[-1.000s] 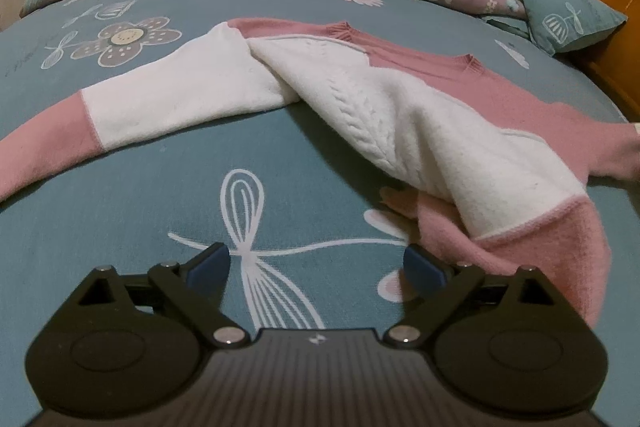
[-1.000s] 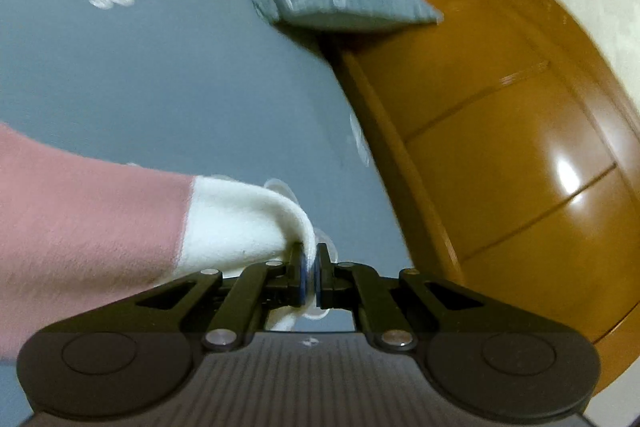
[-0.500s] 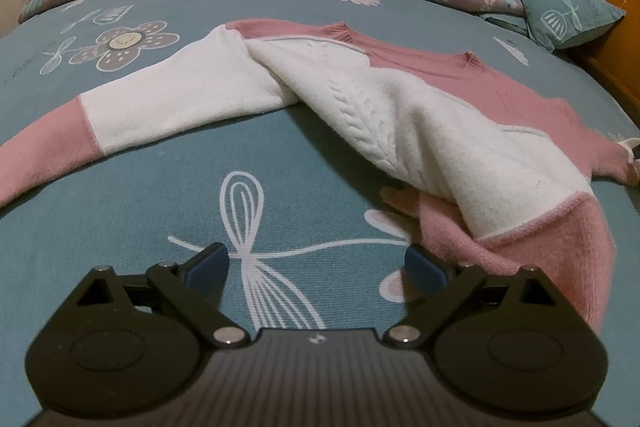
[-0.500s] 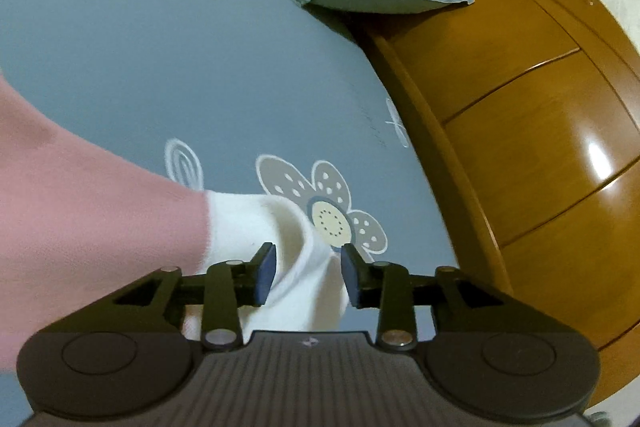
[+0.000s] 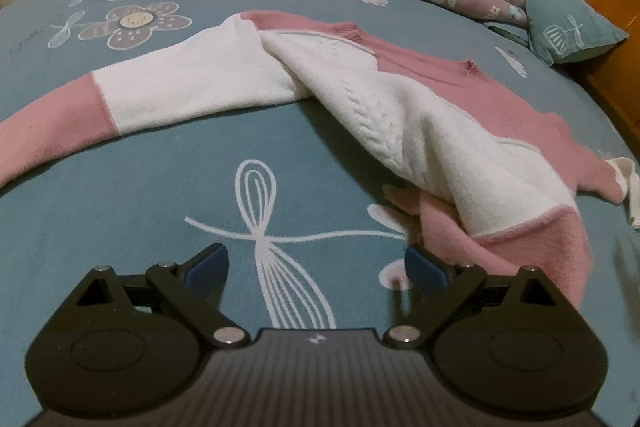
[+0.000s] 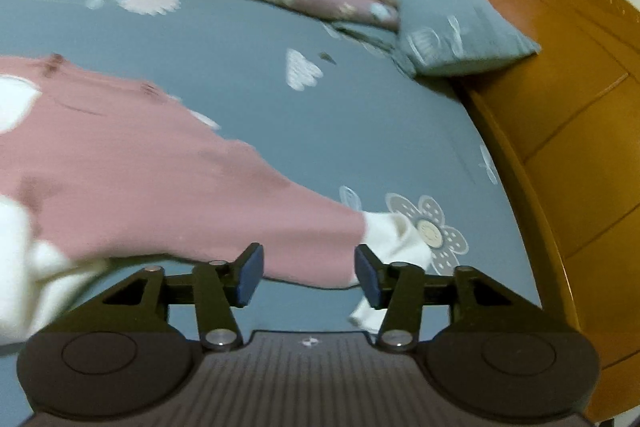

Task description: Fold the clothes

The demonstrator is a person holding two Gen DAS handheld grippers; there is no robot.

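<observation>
Blue bedspread (image 5: 160, 167), sweater (image 5: 420, 107) beyond spread left gripper (image 5: 316, 263), right gripper (image 6: 306, 273) just opening, empty

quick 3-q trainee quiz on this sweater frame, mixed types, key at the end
1. True or false: the right gripper is clamped on the sweater's white cuff.
2. The left gripper hovers over: A) the pillow B) the bedsheet C) the headboard
3. Fill in: the sweater is pink and ____.

Key: 1 false, its jaws have just been opening and the cuff lies free; 2 B; 3 white.
</observation>
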